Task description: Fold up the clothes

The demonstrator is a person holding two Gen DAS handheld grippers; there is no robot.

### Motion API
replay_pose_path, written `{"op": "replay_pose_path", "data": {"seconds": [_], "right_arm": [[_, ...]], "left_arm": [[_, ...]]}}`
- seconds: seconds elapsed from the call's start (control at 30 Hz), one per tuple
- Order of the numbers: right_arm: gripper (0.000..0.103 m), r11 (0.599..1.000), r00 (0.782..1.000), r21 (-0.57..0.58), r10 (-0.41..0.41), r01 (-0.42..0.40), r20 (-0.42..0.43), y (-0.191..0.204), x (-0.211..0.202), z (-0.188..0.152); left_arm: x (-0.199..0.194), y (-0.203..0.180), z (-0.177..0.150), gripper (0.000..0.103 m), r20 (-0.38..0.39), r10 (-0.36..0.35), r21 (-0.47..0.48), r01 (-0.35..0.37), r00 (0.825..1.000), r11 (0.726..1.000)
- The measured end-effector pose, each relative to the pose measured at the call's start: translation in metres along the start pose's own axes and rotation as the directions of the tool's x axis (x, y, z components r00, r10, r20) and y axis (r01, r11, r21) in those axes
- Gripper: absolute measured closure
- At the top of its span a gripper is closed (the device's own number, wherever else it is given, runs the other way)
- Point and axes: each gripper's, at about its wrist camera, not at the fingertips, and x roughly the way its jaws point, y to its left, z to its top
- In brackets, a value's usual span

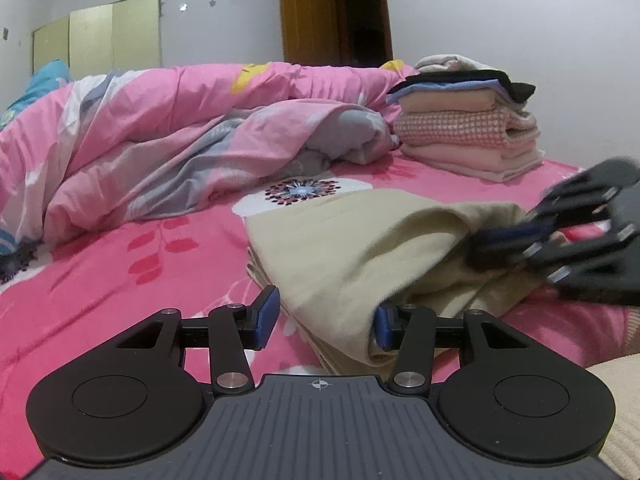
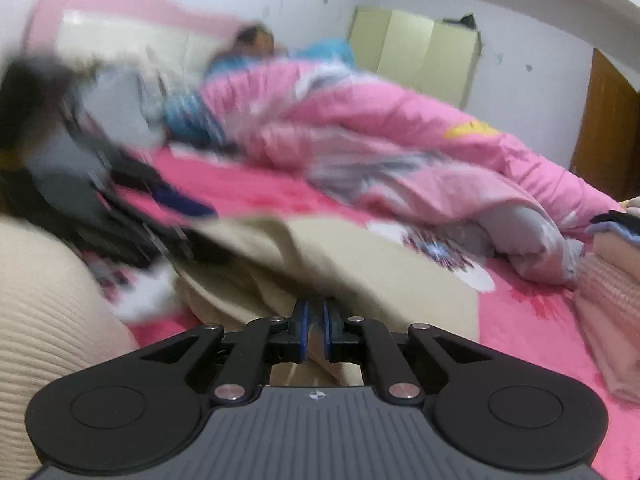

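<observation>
A beige garment (image 1: 360, 240) lies on the pink bedsheet (image 1: 120, 272), already doubled over into several layers, with its stacked edges showing at about 6 o'clock in the left wrist view. The top layer is lifted into a loose roll toward 3 o'clock, where the right gripper (image 2: 314, 332) has it: its blue pads (image 2: 305, 330) are pressed almost together with a fold of the beige cloth rising from between them, so I take it to be pinching that edge. That view is smeared, so the tool looks to be in motion.

The left gripper (image 1: 324, 320) is spread wide at the near edge of the bundle. One pad (image 1: 267, 316) stands clear over the sheet and the other (image 1: 383, 328) sits against the cloth; nothing is clamped.

My reading is that a fold is in hand, the right side carrying the top flap across while the left waits at the near corner. The next move calls for laying that flap down flat and square on the layers beneath, with the left tongs steadying or taking the matching corner so that the soft cloth does not skew.

At about 1 o'clock a stack of folded clothes (image 1: 464, 132) sits (pink, blue, black, cream), with a rumpled pink quilt (image 1: 180, 128) behind at 10 o'clock.
</observation>
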Motion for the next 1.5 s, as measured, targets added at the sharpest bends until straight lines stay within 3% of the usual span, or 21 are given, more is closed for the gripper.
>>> {"op": "replay_pose_path", "data": {"seconds": [0.17,0.23,0.3,0.37,0.53,0.6,0.7,0.8,0.93,1.07,1.17,1.23,1.33,1.37,1.4,1.5], "right_arm": [[0.094,1.000,0.999,0.004,-0.025,0.025,-0.040,0.000,0.008,0.001],[0.090,1.000,1.000,-0.012,0.027,-0.027,-0.004,0.001,-0.007,0.005],[0.067,0.995,0.993,-0.038,0.097,-0.095,0.063,0.001,-0.027,0.014],[0.061,0.992,0.988,-0.082,0.103,-0.094,0.111,0.002,-0.033,0.022],[0.064,0.979,0.995,-0.188,0.092,-0.082,0.046,0.009,0.005,0.030],[0.096,0.978,0.993,-0.178,0.114,-0.105,0.039,0.009,0.009,0.030],[0.097,0.977,0.988,-0.175,0.139,-0.126,0.066,0.010,-0.003,0.029],[0.098,0.970,0.986,-0.188,0.164,-0.156,0.031,0.015,-0.006,0.009],[0.098,0.947,0.994,-0.304,0.106,-0.099,0.007,0.036,0.002,-0.018],[0.097,0.945,0.995,-0.318,0.092,-0.078,0.027,0.041,-0.004,-0.019],[0.097,0.950,0.994,-0.299,0.103,-0.088,0.034,0.039,-0.005,-0.021],[0.097,0.953,0.994,-0.288,0.103,-0.088,0.038,0.038,-0.005,-0.020],[0.095,0.961,0.994,-0.259,0.107,-0.094,0.036,0.035,-0.007,-0.019],[0.094,0.965,0.993,-0.243,0.112,-0.102,0.029,0.033,-0.010,-0.018],[0.094,0.968,0.992,-0.222,0.127,-0.119,0.019,0.029,-0.014,-0.016],[0.094,0.973,0.974,-0.080,0.223,-0.219,0.046,0.008,-0.037,-0.004]], "left_arm": [[-0.001,0.005,-0.001,0.048,-0.003,-0.008,-0.033,0.008,1.000,0.999],[-0.003,0.011,-0.003,0.044,-0.001,-0.034,-0.072,0.034,0.999,0.997],[-0.002,0.019,-0.006,0.042,-0.003,-0.069,-0.131,0.068,0.998,0.989],[-0.001,0.026,-0.009,0.041,-0.007,-0.091,-0.187,0.088,0.996,0.978],[0.001,0.027,-0.009,0.041,-0.019,-0.087,-0.230,0.080,0.996,0.970],[0.002,0.027,-0.008,0.041,-0.028,-0.080,-0.235,0.071,0.996,0.969],[0.003,0.035,-0.010,0.041,-0.026,-0.102,-0.285,0.090,0.994,0.954],[0.006,0.043,-0.014,0.040,-0.029,-0.140,-0.341,0.122,0.990,0.932],[0.005,0.046,-0.020,0.041,-0.049,-0.186,-0.371,0.156,0.981,0.916],[-0.022,0.060,-0.025,0.039,0.021,-0.247,-0.419,0.233,0.969,0.878],[-0.028,0.069,-0.022,0.036,0.065,-0.239,-0.477,0.241,0.969,0.845],[-0.021,0.067,-0.015,0.036,0.054,-0.223,-0.481,0.221,0.973,0.848],[-0.001,0.050,-0.010,0.036,-0.044,-0.179,-0.374,0.150,0.983,0.915],[0.005,0.046,-0.011,0.035,-0.077,-0.168,-0.357,0.130,0.983,0.925],[0.010,0.045,-0.014,0.035,-0.108,-0.161,-0.356,0.113,0.981,0.928],[0.011,0.056,-0.021,0.035,-0.108,-0.193,-0.429,0.129,0.975,0.894]]}}
